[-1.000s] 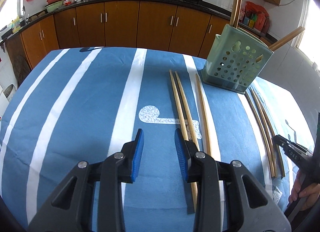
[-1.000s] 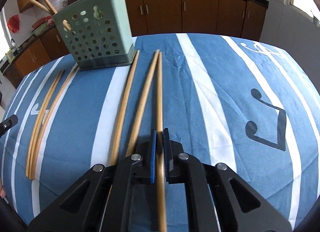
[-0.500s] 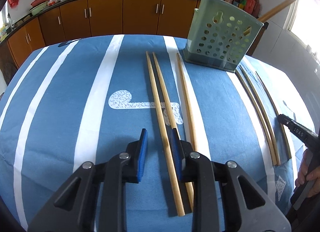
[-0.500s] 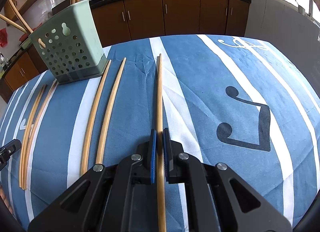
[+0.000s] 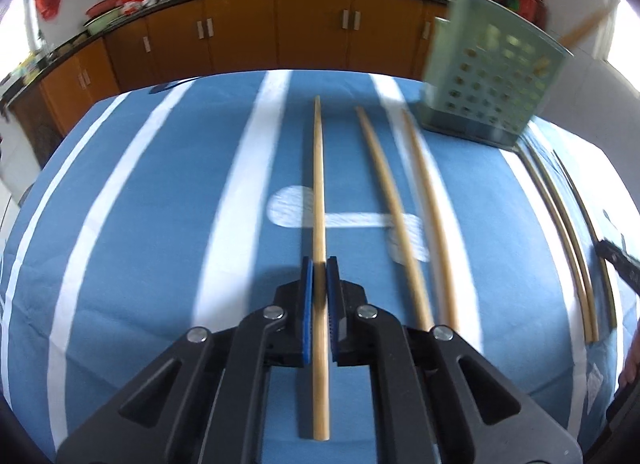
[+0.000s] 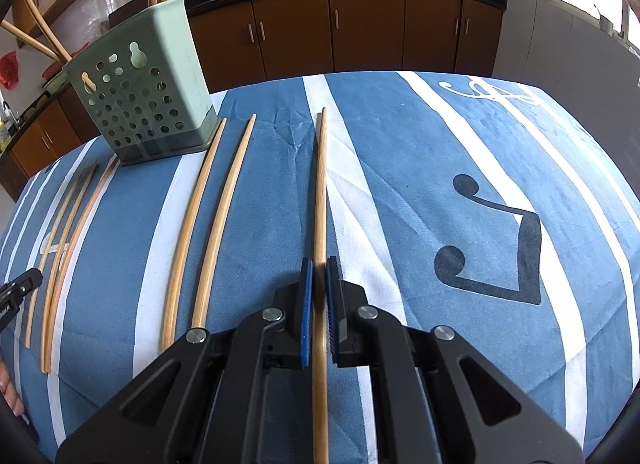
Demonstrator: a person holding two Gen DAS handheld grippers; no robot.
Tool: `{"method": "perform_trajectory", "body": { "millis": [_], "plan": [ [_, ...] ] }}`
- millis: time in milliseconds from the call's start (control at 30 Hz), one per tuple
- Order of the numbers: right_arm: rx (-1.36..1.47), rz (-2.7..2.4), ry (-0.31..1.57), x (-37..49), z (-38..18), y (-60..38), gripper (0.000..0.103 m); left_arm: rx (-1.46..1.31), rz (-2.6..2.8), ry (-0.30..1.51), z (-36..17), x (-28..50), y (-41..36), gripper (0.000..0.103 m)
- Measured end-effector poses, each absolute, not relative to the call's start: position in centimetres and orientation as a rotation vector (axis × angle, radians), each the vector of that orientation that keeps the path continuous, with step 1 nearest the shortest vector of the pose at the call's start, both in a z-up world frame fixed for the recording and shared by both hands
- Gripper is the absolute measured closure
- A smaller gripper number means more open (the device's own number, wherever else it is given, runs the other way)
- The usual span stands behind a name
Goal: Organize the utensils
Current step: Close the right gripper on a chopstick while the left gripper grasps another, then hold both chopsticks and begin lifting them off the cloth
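**Both tongs clamped on a chopstick each**

The left tongs (image 5: 319,264) have just been closing, and now the blue pads (image 5: 307,304) pinch a pale chopstick (image 5: 318,184) that runs straight out toward twelve o'clock over the blue striped cloth (image 5: 160,224) on the counter. Its thick end sticks back under the tongs toward six. In the right wrist view the right tongs (image 6: 319,264) are pressed tight on a second chopstick (image 6: 321,184), which likewise points to twelve, its tip lying on a white stripe.

Around the left tongs: two loose chopsticks (image 5: 400,216) lie side by side at about one o'clock, just beside the held one but apart from it. The green holder (image 5: 492,80), full of round holes, stands at one to two o'clock, blurred, with sticks rising out of its top. Further chopsticks (image 5: 568,240) curve along the cloth at three o'clock.

From the right tongs, the holder (image 6: 144,92) stands at eleven o'clock, two chopsticks (image 6: 208,224) lie at ten, and a further bunch (image 6: 68,232) lies at nine. Nothing lies across either held stick's line.
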State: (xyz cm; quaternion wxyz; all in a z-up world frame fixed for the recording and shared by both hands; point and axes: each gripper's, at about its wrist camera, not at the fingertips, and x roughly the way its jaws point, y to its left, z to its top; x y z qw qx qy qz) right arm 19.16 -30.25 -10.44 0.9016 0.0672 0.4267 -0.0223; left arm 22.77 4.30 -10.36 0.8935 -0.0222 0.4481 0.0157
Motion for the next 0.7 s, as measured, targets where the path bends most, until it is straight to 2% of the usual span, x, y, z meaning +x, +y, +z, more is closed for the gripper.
{"method": "perform_trajectory", "body": {
  "millis": [167,700],
  "plan": [
    [0.119,-0.039,0.868,19.4,-10.5,-30.1,0.095,-0.075,0.037,0.918,-10.3,23.3,6.8,0.095],
    [0.123,-0.034,0.865,19.5,-10.5,-30.2,0.095,-0.072,0.027,0.894,-10.5,23.0,6.8,0.093]
  ]
}}
